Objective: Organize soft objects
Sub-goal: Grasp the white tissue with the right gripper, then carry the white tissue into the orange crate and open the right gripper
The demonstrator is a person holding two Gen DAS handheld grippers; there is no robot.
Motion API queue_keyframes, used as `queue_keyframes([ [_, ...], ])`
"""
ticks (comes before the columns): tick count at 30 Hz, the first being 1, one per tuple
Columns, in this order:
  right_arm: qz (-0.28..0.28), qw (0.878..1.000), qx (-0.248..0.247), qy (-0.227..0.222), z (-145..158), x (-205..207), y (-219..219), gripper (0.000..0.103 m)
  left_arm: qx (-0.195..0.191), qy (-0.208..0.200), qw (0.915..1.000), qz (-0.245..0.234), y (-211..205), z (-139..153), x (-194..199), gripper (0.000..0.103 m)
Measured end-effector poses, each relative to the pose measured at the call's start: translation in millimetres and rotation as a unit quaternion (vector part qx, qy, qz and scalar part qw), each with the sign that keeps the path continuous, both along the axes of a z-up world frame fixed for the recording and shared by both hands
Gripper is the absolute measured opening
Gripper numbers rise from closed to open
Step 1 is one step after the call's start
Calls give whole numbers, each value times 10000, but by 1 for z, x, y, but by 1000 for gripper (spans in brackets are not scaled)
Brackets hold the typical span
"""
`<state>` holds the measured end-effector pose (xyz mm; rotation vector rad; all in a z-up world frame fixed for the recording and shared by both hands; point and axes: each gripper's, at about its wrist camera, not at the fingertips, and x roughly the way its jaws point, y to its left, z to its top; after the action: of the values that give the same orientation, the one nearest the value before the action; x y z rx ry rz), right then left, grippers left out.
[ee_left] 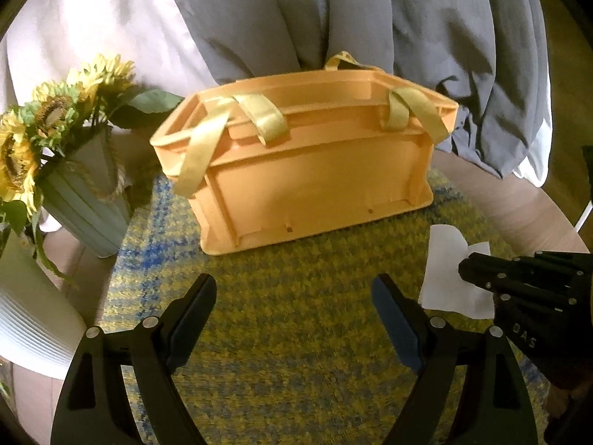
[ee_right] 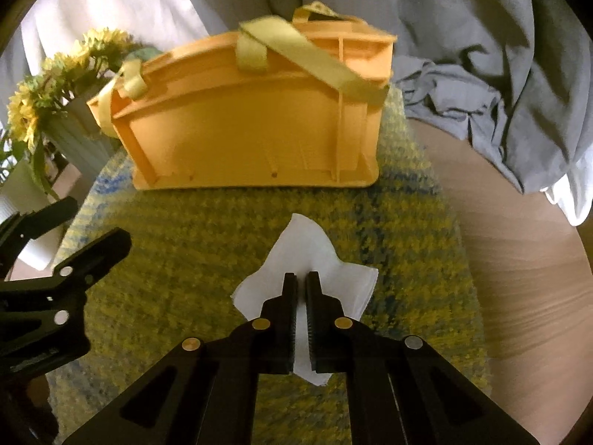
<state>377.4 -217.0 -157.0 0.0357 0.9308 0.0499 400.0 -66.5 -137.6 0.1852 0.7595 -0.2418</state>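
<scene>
A white tissue lies on the yellow-and-blue woven mat, and my right gripper is shut on its middle, bunching it between the pads. From the left wrist the same tissue shows at the right under the right gripper. My left gripper stands open over the mat with nothing between its fingers. Behind the mat stands an orange plastic crate with pale yellow strap handles, also visible in the right wrist view as the crate.
A ribbed vase of artificial sunflowers stands left of the crate, with a white ribbed pot nearer me. Grey and white cloth hangs behind. The round wooden table shows bare to the right of the mat.
</scene>
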Motion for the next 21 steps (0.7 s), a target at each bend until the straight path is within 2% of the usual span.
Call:
queue_keyframes([
  [13,17,9973,20,-740,51,-20,14,6,-139,-500,9986,135,11,40,-15,86],
  [21,-23,9941,121,-1080,72,-25,17,6,-179,-872,9958,213,18,67,-20,86],
])
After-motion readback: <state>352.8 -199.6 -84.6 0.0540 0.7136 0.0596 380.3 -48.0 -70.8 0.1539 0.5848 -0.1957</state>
